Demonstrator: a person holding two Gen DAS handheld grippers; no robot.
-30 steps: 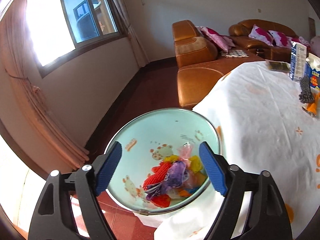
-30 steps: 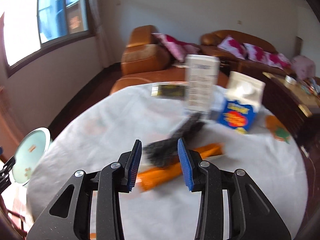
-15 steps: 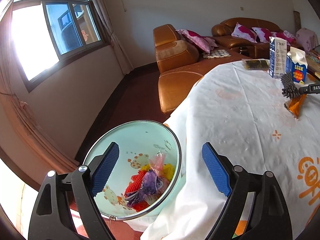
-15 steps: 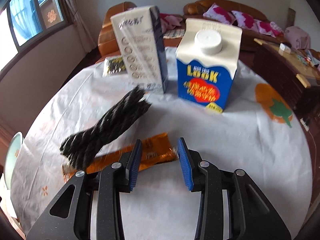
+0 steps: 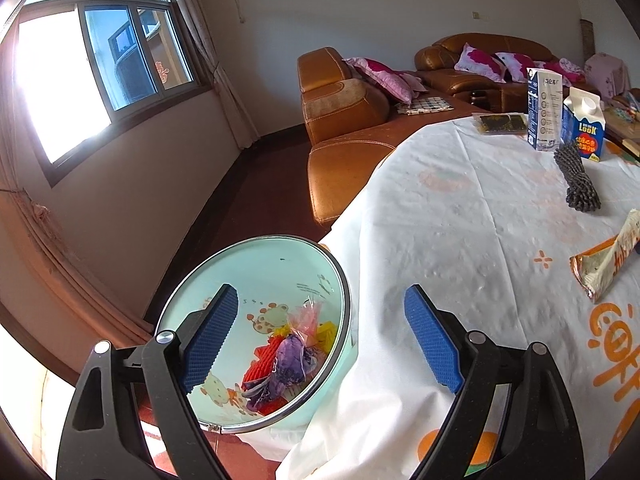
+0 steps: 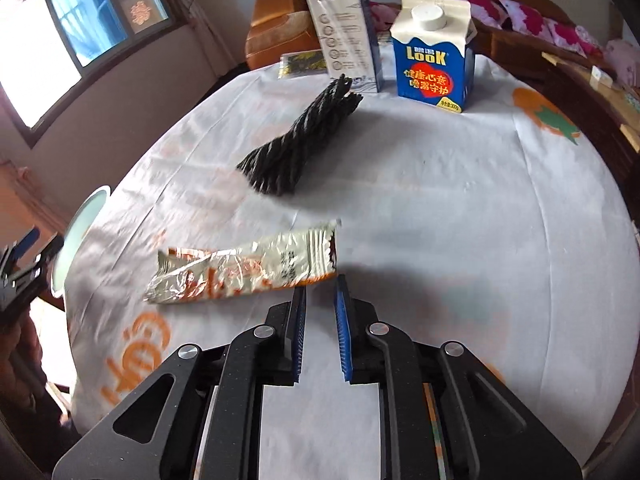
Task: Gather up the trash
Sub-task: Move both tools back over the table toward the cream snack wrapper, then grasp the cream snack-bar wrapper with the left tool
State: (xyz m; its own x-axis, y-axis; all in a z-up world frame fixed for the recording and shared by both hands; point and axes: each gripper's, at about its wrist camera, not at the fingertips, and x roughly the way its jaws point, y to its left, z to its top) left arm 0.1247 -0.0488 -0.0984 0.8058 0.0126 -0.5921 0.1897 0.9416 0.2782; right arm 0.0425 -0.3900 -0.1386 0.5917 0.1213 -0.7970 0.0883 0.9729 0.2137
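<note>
- Left wrist view only: inside of the bin (image 5: 280,264), pale blue with cartoon animals, metal rim, lower centre of frame beside the table edge; crumpled wrappers (image 5: 288,360) in red, purple, yellow and pink lie at its bottom.
- Right wrist view only shows a sliver of the bin rim (image 6: 86,216) at the left edge, contents hidden.
- Right wrist view shows the snack wrapper (image 6: 244,268) in full: crinkled silver and orange, flat on the tablecloth (image 6: 440,208), centre left. In the left view it sits cut off at the right edge (image 5: 604,260).
- Black twisted bundle (image 6: 300,140) lies above the wrapper in frame, apart from it; also upper right in the left view (image 5: 576,180).
- Two cartons upright at the top of the frame: white and blue carton (image 6: 348,32) and blue milk carton (image 6: 434,48), side by side, not touching.
- Dark flat packet (image 6: 300,64) lies behind the white carton.
- Left gripper (image 5: 320,340): fingers spread wide, holding nothing, hovering over the bin rim and table edge; left finger (image 5: 208,344) overlaps the bin opening in frame.
- Right gripper (image 6: 320,320): fingers nearly together with a narrow gap, nothing between them; tips just below the wrapper's right end, pointing down at the tablecloth. Contact with wrapper cannot tell.
- Left gripper also visible at far left of the right view (image 6: 24,260).
</note>
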